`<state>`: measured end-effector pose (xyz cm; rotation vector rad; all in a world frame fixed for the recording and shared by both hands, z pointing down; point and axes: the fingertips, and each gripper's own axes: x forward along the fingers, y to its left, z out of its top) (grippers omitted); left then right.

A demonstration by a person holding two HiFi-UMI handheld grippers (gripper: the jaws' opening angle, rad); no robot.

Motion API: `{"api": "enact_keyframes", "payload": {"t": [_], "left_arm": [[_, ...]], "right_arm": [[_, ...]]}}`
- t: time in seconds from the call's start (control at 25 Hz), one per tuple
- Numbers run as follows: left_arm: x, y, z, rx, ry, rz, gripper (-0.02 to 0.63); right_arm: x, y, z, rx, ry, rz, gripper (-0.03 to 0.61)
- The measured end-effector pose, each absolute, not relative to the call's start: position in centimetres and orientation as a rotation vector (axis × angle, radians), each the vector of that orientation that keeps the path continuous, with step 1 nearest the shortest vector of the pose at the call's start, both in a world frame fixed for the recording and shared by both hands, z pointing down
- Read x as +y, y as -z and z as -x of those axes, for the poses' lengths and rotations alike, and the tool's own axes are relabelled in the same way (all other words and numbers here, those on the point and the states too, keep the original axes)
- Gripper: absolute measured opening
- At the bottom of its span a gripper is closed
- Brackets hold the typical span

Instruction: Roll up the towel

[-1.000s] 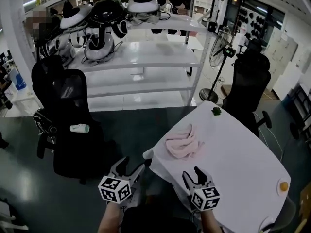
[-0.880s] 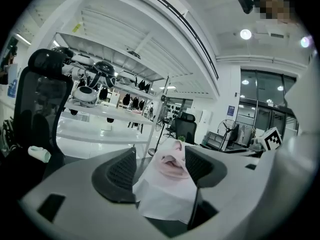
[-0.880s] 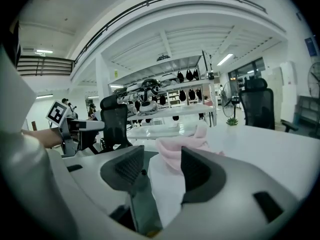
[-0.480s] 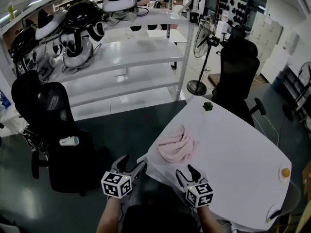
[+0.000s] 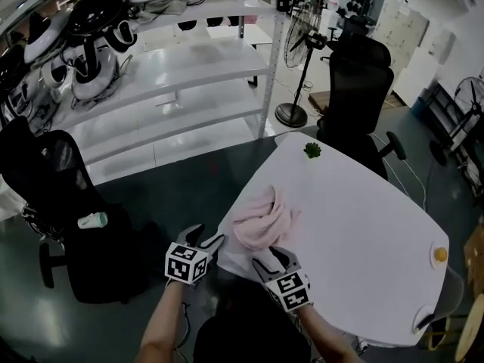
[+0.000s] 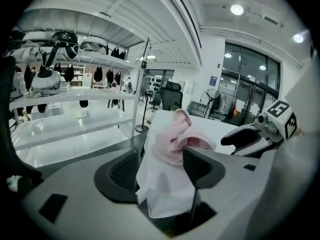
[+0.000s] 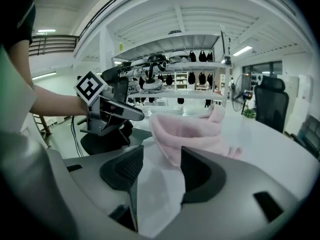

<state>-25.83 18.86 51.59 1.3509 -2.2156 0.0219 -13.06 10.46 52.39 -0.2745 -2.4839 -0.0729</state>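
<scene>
Pink towel [image 5: 266, 219] lies crumpled near the left corner of the white table [image 5: 363, 225], at the frame's centre, unrolled as before. Both grippers have come up from the bottom of the frame to that corner. The left gripper [image 5: 207, 238] is now just off the table's left edge, and the right gripper [image 5: 270, 259] is just below the towel. Left jaws have just been closing a little yet stand wide, with the table's draped corner between them, unpressed. Right jaws gape too, gripping nothing, the towel just ahead.
</scene>
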Motion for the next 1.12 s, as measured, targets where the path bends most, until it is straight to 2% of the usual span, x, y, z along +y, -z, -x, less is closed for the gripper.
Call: {"api": "enact_keyframes", "payload": {"t": [0.24, 0.36, 0.6, 0.88, 1.0, 1.12], "left_arm": [[15.1, -54.9, 27.3, -2.131, -0.115, -1.380, 0.282], [13.5, -55.8, 27.6, -2.111, -0.118, -1.371, 0.280], [10.8, -57.0, 27.8, -2.082, -0.155, -1.369, 0.147], [8.8, -58.2, 27.5, -2.068, -0.210, -1.336, 0.114], [9.0, -58.7, 28.1, -2.095, -0.252, -1.258, 0.041], [8.8, -58.0, 28.3, -2.122, -0.257, -1.235, 0.028]], "right_arm": [[10.7, -54.3, 15.2, -2.437, 0.143, 0.328, 0.231], [9.7, -54.0, 16.0, -2.450, 0.167, 0.322, 0.173], [6.5, -51.8, 16.5, -2.500, 0.121, 0.265, 0.058], [3.1, -49.9, 14.8, -2.515, 0.130, 0.213, 0.049], [1.3, -48.9, 14.0, -2.525, 0.139, 0.169, 0.044], [-1.1, -47.9, 13.3, -2.536, 0.144, 0.118, 0.043]]}}
